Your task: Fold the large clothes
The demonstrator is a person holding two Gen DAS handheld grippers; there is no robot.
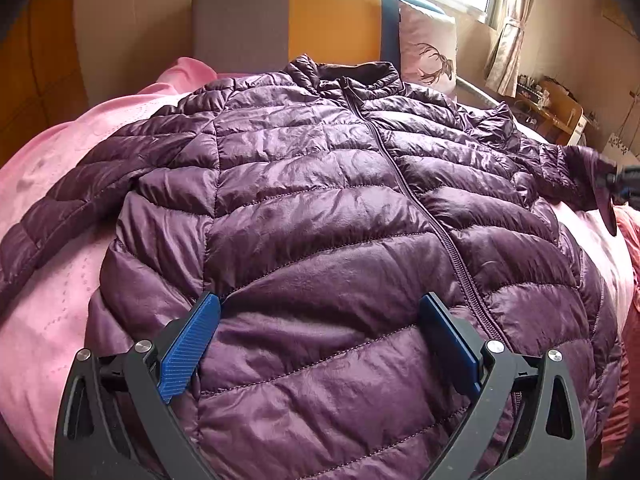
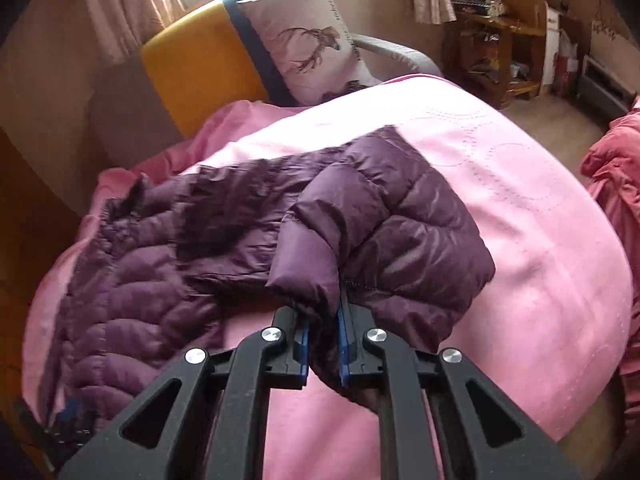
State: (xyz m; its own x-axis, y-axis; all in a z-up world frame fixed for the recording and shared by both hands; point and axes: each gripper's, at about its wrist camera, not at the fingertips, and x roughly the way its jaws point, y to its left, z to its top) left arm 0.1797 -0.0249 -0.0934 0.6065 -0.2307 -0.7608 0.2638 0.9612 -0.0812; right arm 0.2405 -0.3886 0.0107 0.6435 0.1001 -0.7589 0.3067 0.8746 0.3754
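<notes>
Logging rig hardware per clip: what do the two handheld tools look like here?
Both match: the left tool and right tool have matte black linkage arms with triangular cut-outs, round silver pivot pins, and ribbed blue pads on the fingers. No cables, markings or sleeves are visible.

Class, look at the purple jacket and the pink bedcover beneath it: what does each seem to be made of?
Purple jacket: probably thin synthetic shell, nylon-like, over puffy filling; it has a glossy, crinkled sheen and stitched quilted channels. Pink bedcover: soft matte woven fabric, perhaps cotton; no shine, with stitched dotted circles.
</notes>
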